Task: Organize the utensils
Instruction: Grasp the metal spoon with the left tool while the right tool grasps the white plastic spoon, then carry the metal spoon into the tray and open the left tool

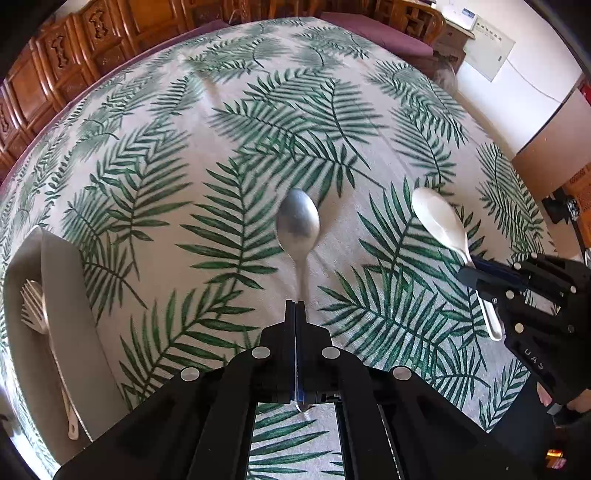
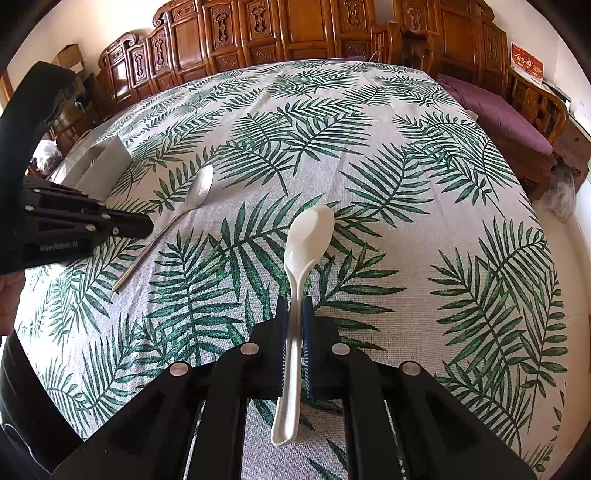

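Closest to the left wrist camera, the left gripper (image 1: 296, 306) has its jaws pressed together on the thin handle of a metal spoon (image 1: 298, 221), whose bowl points away over the leaf-print tablecloth (image 1: 236, 129); the handle's tip pokes out behind the fingers. From the right wrist camera, the right gripper (image 2: 295, 301) is clamped just as narrowly on the handle of a white plastic spoon (image 2: 309, 230), with blue pads (image 2: 307, 332) on either side of the handle, the bowl forward and the handle end trailing back below the fingers. Both spoons appear lifted off the cloth, though how far above it cannot be told. The two grippers sit side by side, the right one visible at the right edge of the left view with the white spoon angled up and leftward. Further to the left lies a grey tray (image 1: 74, 295) with a divider, and in its outer compartment rest two forks (image 1: 33, 306), one overlapping the other, tines pointing away. Beyond the table edge stand carved wooden cabinets (image 2: 295, 29) and a purple cushioned bench (image 2: 498, 114).
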The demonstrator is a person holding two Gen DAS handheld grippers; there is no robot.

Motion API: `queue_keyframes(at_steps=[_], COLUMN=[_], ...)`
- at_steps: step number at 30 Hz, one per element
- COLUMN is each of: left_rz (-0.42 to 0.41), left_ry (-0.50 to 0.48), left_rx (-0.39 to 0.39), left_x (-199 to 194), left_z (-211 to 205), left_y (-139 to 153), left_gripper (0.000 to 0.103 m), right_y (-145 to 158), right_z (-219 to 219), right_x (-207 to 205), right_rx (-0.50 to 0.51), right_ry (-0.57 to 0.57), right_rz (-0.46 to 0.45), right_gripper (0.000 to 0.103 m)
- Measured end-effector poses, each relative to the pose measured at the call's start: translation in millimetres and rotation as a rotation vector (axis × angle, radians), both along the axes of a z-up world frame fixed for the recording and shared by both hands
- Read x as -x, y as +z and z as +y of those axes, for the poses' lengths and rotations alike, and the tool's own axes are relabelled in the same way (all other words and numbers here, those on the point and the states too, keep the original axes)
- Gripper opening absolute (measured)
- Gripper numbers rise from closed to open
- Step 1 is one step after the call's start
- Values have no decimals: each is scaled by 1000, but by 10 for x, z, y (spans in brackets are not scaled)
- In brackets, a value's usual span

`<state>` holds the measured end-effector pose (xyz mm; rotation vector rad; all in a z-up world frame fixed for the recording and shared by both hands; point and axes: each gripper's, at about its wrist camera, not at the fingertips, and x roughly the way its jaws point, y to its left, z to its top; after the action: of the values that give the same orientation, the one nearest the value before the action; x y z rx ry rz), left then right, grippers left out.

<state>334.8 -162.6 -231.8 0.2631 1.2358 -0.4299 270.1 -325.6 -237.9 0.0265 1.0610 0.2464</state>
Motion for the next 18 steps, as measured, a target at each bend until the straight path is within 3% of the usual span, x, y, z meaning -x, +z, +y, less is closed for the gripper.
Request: queue_keyframes(at_steps=[3,5,6,8,11,18], left_rz=[-21,-30,-42,-66,-62,-95], left_ry=[29,57,67,79,76,28], left_rx=[37,80,96,112,123,55], left_x=[-57,-204,-246,-303,-410,-448], left_z=[76,83,76,55,-53,-263], left_y=[60,65,73,72,-2,-175], left_gripper=[0,12,30,39,39,39], right_y=[-2,-2,-2,-2,-3,-4], right_z=[3,2,-1,-10,-25,-28], right_x=[2,4,2,-1,-7,-9], right_rx=[-3,-4,-7,-12,-19,-23], right_ry=[0,-1,-1,-1,-2,-3], right_rz=[1,1,1,1,3,4], right_gripper=[9,9,9,9,9,9])
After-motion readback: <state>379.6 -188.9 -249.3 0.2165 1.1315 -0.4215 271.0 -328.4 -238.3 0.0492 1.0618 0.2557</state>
